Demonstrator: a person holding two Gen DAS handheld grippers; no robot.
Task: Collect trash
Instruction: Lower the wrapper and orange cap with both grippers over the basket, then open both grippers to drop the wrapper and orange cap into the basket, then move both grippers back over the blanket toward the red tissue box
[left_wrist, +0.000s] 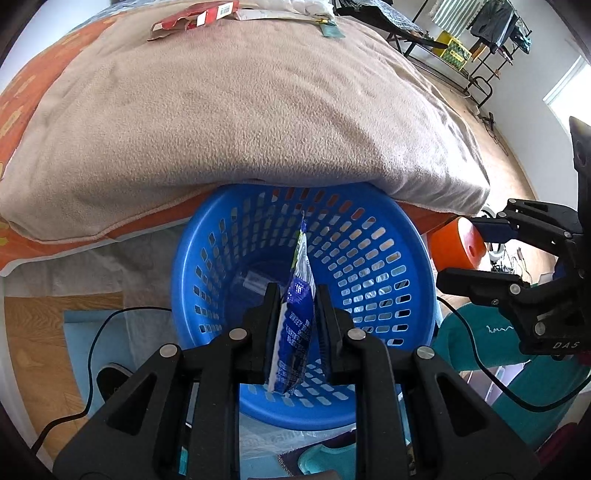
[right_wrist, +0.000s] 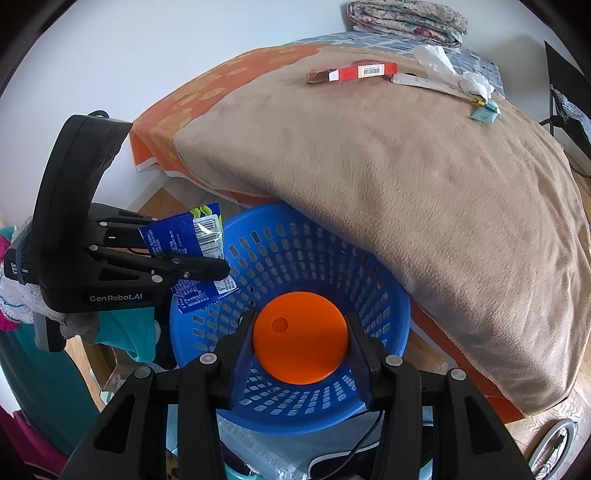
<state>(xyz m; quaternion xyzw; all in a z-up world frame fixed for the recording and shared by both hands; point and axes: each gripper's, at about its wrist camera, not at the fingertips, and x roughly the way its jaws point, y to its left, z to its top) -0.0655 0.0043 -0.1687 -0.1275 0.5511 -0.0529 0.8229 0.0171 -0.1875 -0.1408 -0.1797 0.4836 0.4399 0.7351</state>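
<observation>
Right wrist: one basket (right_wrist: 384, 295), two grippers (right_wrist: 300, 339)

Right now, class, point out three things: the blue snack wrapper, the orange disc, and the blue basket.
blue snack wrapper (left_wrist: 295, 325), left wrist view, its printed middle between the fingers.
orange disc (right_wrist: 300, 338), right wrist view, centre of its flat face.
blue basket (left_wrist: 369, 266), left wrist view, its slotted inner wall.

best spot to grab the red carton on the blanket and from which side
Grip the red carton across its narrow width at mid-length, coming from above. It lies flat and long on the beige blanket; its torn left end looks flimsy, and a white box crowds its right end.
</observation>
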